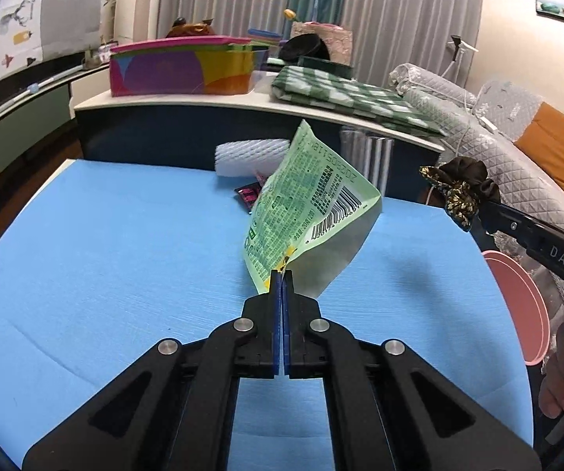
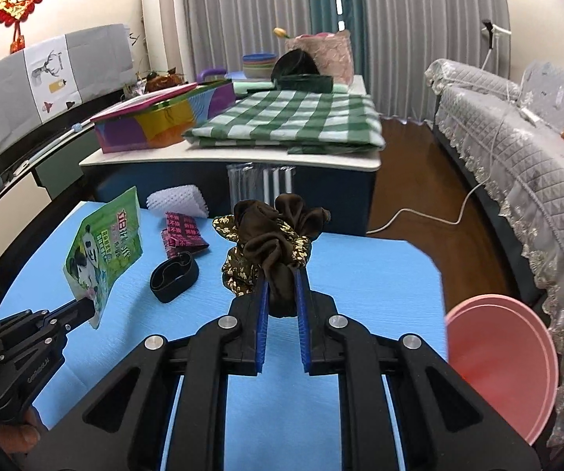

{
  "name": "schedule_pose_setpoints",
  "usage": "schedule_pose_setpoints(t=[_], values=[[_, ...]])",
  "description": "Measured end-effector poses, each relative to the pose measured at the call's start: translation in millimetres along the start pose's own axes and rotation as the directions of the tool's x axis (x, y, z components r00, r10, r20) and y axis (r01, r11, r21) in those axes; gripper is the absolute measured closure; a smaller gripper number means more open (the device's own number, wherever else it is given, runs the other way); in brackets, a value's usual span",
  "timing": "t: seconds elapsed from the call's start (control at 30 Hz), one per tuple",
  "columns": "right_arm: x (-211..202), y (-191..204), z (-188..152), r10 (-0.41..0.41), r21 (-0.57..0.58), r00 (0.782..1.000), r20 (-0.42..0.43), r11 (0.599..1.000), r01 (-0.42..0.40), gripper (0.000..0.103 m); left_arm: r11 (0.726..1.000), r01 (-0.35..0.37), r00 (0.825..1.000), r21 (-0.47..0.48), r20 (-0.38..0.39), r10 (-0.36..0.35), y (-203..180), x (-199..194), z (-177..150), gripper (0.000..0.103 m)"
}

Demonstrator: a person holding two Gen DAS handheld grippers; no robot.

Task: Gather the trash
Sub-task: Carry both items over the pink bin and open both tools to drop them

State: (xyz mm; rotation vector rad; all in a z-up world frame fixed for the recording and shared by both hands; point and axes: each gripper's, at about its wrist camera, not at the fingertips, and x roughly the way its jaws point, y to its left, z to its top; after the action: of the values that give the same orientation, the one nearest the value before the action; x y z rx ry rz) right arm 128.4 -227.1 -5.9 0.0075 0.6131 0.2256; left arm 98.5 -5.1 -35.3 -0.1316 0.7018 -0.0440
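Observation:
My left gripper (image 1: 282,272) is shut on the lower edge of a green snack wrapper (image 1: 305,200), which hangs lifted above the blue mat (image 1: 105,274). The right wrist view shows the same wrapper (image 2: 105,251) with its panda print, held by the left gripper (image 2: 91,308) at the left. My right gripper (image 2: 282,274) is shut on a brown scrunchie with a gold floral print (image 2: 274,243), raised off the mat (image 2: 360,282). That scrunchie (image 1: 458,192) also appears at the right of the left wrist view, in the right gripper (image 1: 478,212).
On the mat lie a black elastic band (image 2: 174,276), a pink-and-black wrapper (image 2: 181,233) and a white foam net sleeve (image 2: 177,200). A pink basin (image 2: 505,361) sits past the mat's right edge. Behind stands a table with a checked cloth (image 2: 285,121) and a colourful box (image 2: 156,117); a sofa (image 2: 517,165) is at the right.

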Motion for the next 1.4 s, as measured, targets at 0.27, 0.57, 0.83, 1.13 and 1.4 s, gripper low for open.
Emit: schedule_pose_setpoints(t=[0.27,0.57,0.83,1.13,1.4], values=[[-29,-16,1,-0.068,0.009,0.997,0.043,0.998,0.068,0.089,0.999,0.037,0.999,0.021,0.035,-0.037,-15,-19,3,0.103],[-59,-28,0,-0.104,0.003,0.991,0.083,0.995,0.104,0.089,0.996,0.077,0.996,0.039,0.046,-0.079,-35,-30,0,0.103],[-80,-49,-6,-0.140,0.023,0.985,0.099,0.990,0.138,0.089,0.991,0.112,0.992,0.069,0.044,-0.116,-58,-38,-6,0.103],[-98,-84,-14,-0.195,0.075,0.975,0.104,0.979,0.188,0.089,0.980,0.166,0.984,0.110,0.041,-0.171,-91,-40,-9,0.103],[-108,-124,-22,-0.254,0.140,0.963,0.091,0.960,0.241,0.089,0.967,0.214,0.975,0.137,0.029,-0.220,-123,-38,-12,0.103]])
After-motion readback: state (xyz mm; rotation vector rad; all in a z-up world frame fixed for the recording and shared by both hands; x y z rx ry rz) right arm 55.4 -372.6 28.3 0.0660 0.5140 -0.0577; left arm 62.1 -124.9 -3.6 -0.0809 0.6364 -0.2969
